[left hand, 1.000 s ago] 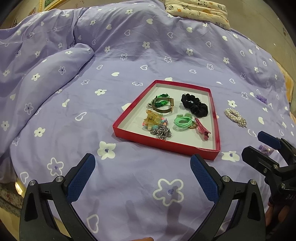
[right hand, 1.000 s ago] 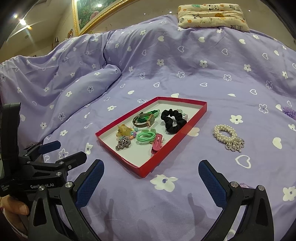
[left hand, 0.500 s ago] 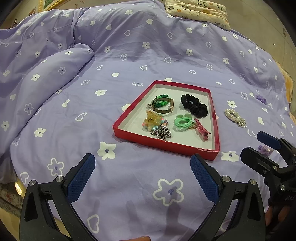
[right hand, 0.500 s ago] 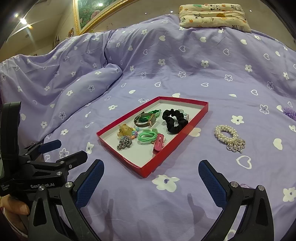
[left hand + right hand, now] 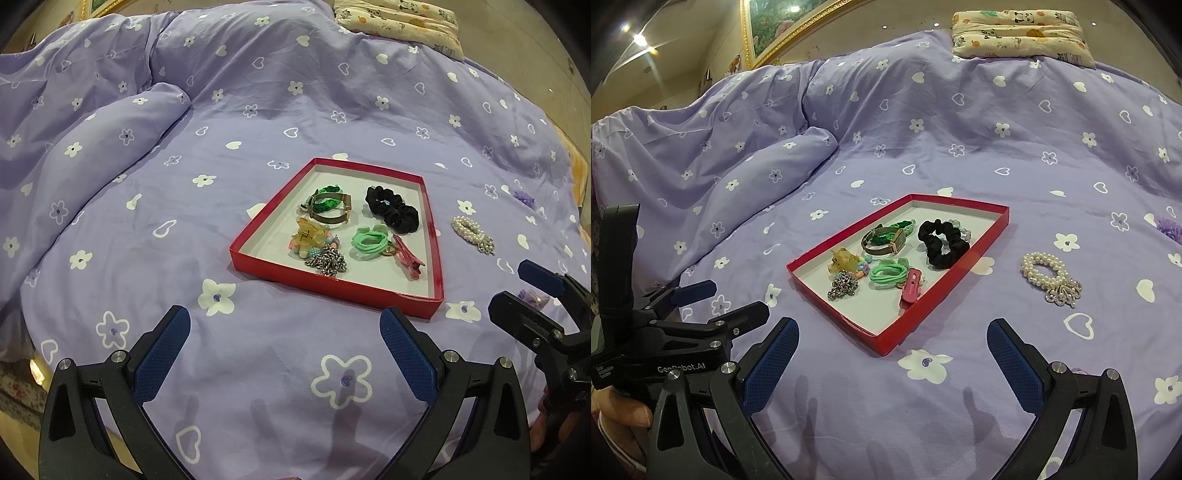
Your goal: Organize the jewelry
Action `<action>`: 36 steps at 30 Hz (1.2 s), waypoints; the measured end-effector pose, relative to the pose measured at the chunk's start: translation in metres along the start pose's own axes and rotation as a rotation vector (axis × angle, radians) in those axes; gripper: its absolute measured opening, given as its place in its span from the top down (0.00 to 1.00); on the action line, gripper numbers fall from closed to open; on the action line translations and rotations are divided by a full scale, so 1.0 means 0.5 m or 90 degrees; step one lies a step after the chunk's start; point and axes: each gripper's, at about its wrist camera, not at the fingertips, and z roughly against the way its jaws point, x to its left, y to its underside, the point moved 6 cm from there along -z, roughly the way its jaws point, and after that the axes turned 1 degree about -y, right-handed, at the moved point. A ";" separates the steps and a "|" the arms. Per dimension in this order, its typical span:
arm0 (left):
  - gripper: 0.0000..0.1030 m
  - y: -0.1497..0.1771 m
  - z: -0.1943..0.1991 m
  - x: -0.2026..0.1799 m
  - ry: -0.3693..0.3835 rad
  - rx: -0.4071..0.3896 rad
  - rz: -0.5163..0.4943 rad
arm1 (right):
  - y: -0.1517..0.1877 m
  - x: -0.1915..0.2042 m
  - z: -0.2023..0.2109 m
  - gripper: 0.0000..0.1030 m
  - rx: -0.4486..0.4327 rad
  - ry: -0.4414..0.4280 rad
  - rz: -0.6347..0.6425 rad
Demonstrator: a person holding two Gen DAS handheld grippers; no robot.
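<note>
A red tray point(image 5: 332, 286) point(image 5: 925, 334) lies on the purple bedspread. It holds a black scrunchie point(image 5: 392, 209) point(image 5: 942, 248), a watch point(image 5: 330, 208) point(image 5: 884, 240), green hair ties point(image 5: 369, 242) point(image 5: 888, 275), a pink clip point(image 5: 406, 256) point(image 5: 911, 290), a yellow claw clip point(image 5: 309, 236) and a chain point(image 5: 327, 261). A pearl bracelet point(image 5: 472, 233) point(image 5: 1051, 277) lies on the bed right of the tray. A small purple piece point(image 5: 532, 296) lies near my right gripper. My left gripper point(image 5: 284, 354) is open and empty, near the tray's front. My right gripper point(image 5: 892, 356) is open and empty too.
A purple flower-like item point(image 5: 523, 196) point(image 5: 1169, 228) lies far right on the bed. A patterned pillow point(image 5: 1021, 33) sits at the head. The duvet is bunched in a fold point(image 5: 768, 173) at the left. The bed edge point(image 5: 22, 369) runs at lower left.
Both grippers have shifted only slightly; the tray and jewelry have not moved. Both grippers stay open.
</note>
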 end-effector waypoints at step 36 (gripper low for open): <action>0.00 -0.003 -0.001 0.001 0.006 -0.005 0.002 | -0.008 0.003 0.008 0.00 -0.003 -0.001 0.001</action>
